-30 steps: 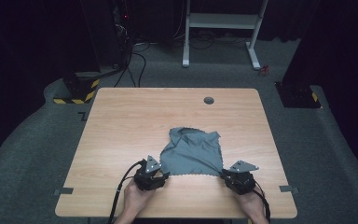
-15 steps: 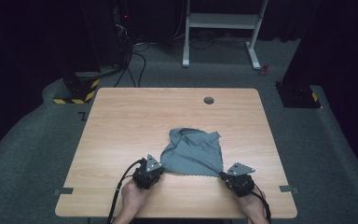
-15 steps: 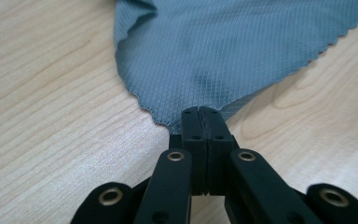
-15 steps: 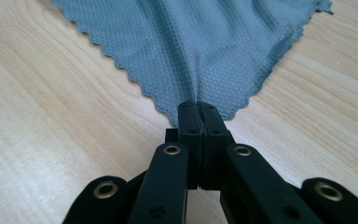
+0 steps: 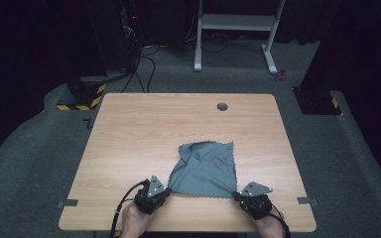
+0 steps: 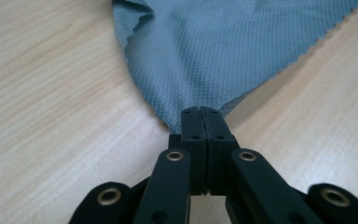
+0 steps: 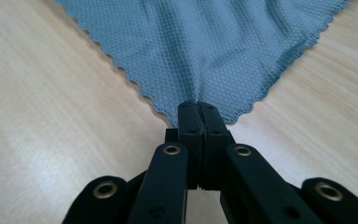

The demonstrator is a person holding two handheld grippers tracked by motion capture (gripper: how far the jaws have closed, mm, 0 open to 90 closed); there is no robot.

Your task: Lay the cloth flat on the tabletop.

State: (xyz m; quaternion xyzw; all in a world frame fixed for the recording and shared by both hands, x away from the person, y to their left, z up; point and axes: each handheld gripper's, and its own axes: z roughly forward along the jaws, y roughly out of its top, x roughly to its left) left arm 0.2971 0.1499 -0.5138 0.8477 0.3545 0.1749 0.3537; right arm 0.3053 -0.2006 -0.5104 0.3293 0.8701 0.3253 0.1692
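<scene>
A grey-blue mesh cloth [image 5: 206, 168] lies on the wooden table [image 5: 144, 134], rumpled at its far left corner. My left gripper [image 5: 167, 191] is shut on the cloth's near left corner. In the left gripper view the jaws meet at the left gripper's tips [image 6: 199, 111], pinching the cloth [image 6: 223, 46]. My right gripper [image 5: 236, 195] is shut on the near right corner. In the right gripper view the right gripper's tips [image 7: 197, 105] clamp the scalloped corner of the cloth [image 7: 205, 42]. The cloth's near edge runs straight between the two grippers.
A round cable hole [image 5: 222, 106] sits near the table's far edge. Tape tabs [image 5: 67, 203] mark the table's near corners. Beyond the table stand a white frame [image 5: 235, 22] and dark equipment with cables [image 5: 129, 44] on the grey floor.
Both grippers have closed on the cloth's near corners and drawn back toward the near edge of the table. The cloth has slid that way with them, and its near edge has straightened.
</scene>
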